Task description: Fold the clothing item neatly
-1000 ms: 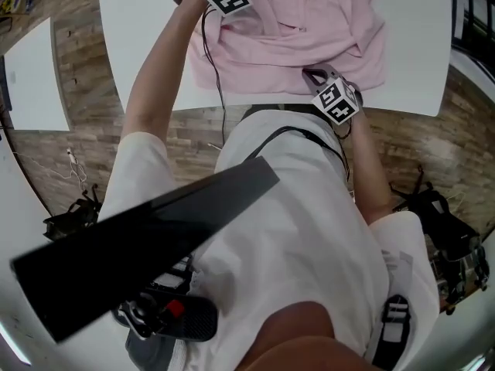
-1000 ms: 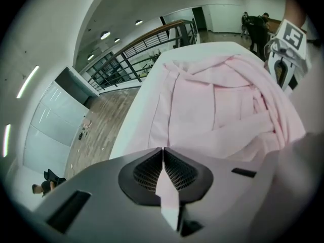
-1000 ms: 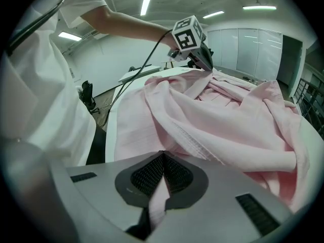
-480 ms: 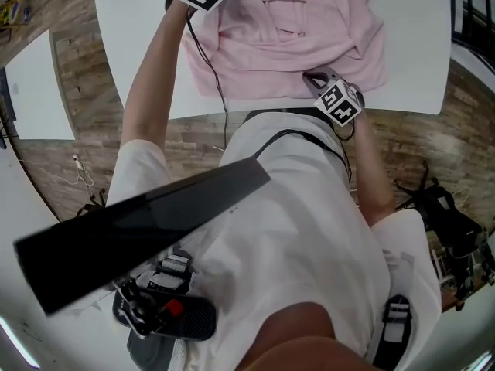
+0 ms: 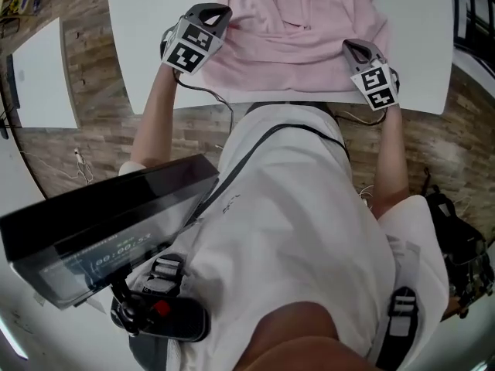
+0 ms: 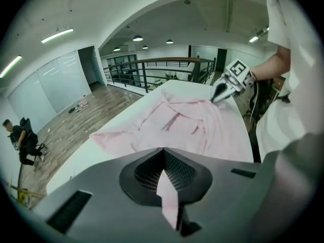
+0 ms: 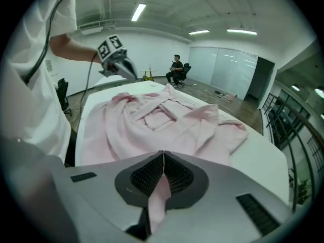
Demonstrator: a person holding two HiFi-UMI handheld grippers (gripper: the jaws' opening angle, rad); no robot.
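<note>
Pink garment [image 5: 298, 33] lies rumpled on the white counter [image 5: 143, 60], its near border along the 6 o'clock edge. Left tongs [image 5: 214, 11], just closed, pinch its 8 o'clock corner. Right tongs [image 5: 357, 47] are clamped on its 4 o'clock corner. Bare counter shows at 9 and 3 o'clock.

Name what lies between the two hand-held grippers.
Only the pink garment, as the head view shows. The left hand-held gripper, jaws just closed, and the right hand-held gripper each pinch it.
</note>
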